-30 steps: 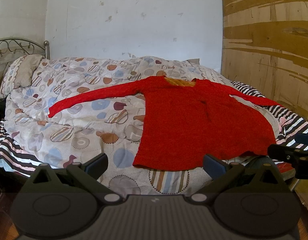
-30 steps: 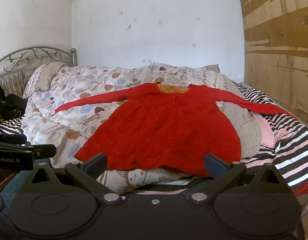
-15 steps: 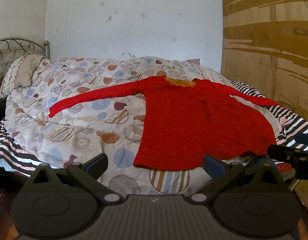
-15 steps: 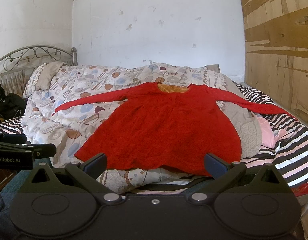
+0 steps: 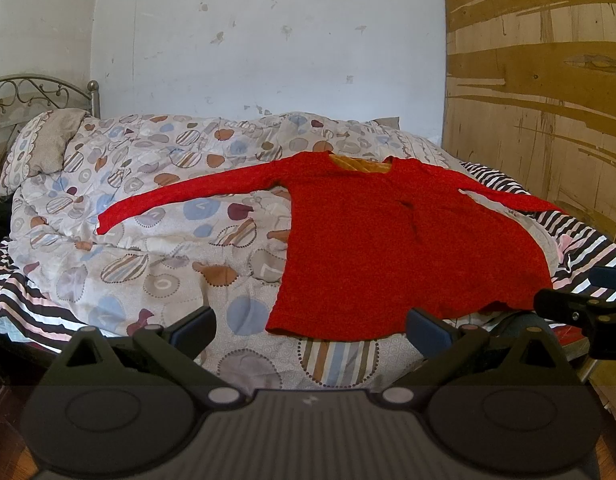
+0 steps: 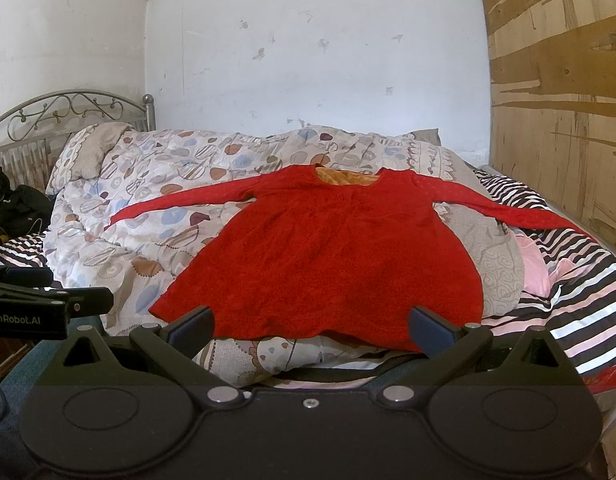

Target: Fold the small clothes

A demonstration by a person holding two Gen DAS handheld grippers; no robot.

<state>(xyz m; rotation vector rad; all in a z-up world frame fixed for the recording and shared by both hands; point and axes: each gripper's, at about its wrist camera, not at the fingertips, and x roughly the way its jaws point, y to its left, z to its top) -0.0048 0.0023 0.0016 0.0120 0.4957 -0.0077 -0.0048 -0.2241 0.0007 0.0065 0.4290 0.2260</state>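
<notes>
A small red long-sleeved dress (image 5: 388,248) lies flat on the patterned duvet (image 5: 147,240), sleeves spread to both sides, orange lining at the neck. It also shows in the right wrist view (image 6: 332,264). My left gripper (image 5: 312,326) is open and empty, in front of the dress's left hem corner. My right gripper (image 6: 312,326) is open and empty, just before the middle of the hem. Each gripper shows at the edge of the other's view: the right one (image 5: 580,312), the left one (image 6: 47,304).
A striped sheet (image 6: 568,280) covers the bed's right side, with a pink cloth (image 6: 532,264) on it. A pillow (image 6: 91,152) and metal headboard (image 6: 47,112) are at the left. A wooden panel (image 5: 540,120) stands at the right. Dark items (image 6: 15,208) lie at far left.
</notes>
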